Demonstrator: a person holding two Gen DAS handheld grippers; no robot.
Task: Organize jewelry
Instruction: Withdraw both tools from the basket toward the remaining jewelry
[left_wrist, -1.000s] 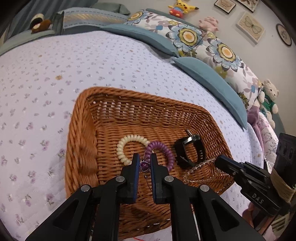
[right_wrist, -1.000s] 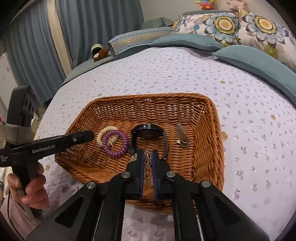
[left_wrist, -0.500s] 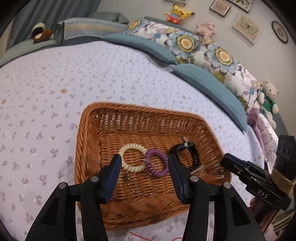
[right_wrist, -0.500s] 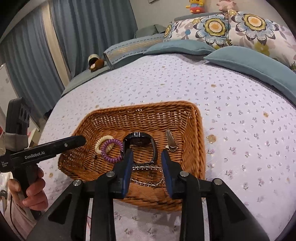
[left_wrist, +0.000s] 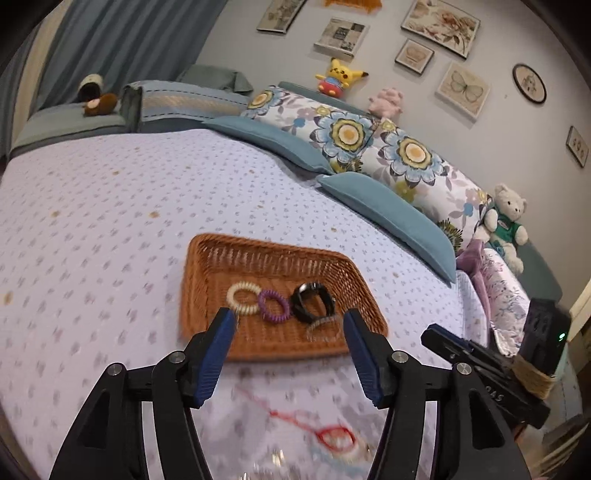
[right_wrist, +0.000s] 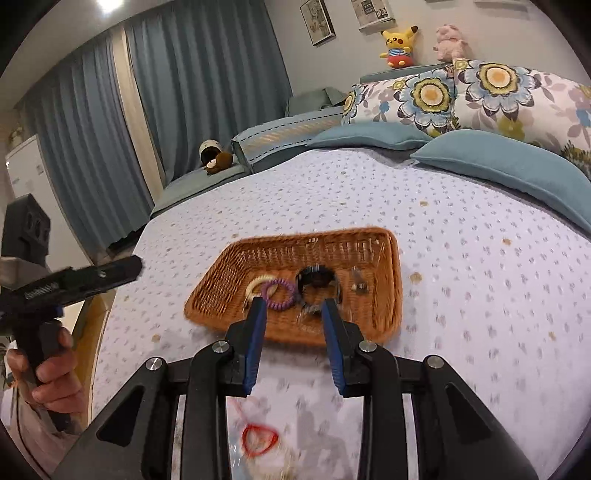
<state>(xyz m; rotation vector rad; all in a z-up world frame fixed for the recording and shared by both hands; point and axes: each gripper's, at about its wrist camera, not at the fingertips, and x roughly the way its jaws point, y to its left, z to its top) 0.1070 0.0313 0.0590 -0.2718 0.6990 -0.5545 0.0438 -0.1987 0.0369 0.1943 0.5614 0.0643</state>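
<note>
A brown wicker basket (left_wrist: 207, 258) (right_wrist: 384, 243) lies on the bed. It holds a cream coil band (left_wrist: 242, 293) (right_wrist: 255, 286), a purple coil band (left_wrist: 274, 305) (right_wrist: 282, 293), a black watch (left_wrist: 312, 301) (right_wrist: 314, 278), a clear bead chain (left_wrist: 322, 323) and a metal clip (right_wrist: 359, 282). My left gripper (left_wrist: 288, 319) is open and empty, raised on the near side of the basket. My right gripper (right_wrist: 293, 304) is open and empty, also raised on the near side. A red cord piece (left_wrist: 334, 435) (right_wrist: 258, 439) lies on the bed below both.
The floral bedspread (left_wrist: 92, 206) surrounds the basket. Blue and flowered pillows (left_wrist: 384, 155) and plush toys (left_wrist: 504, 218) line the far side. The other gripper shows in each view, the right one (left_wrist: 480, 362) at the right, the left one (right_wrist: 74, 280) at the left.
Both grippers let go of the pieces they held over the basket, opened wide and pulled back and up. The necklace and the bead chain now lie in the basket.
</note>
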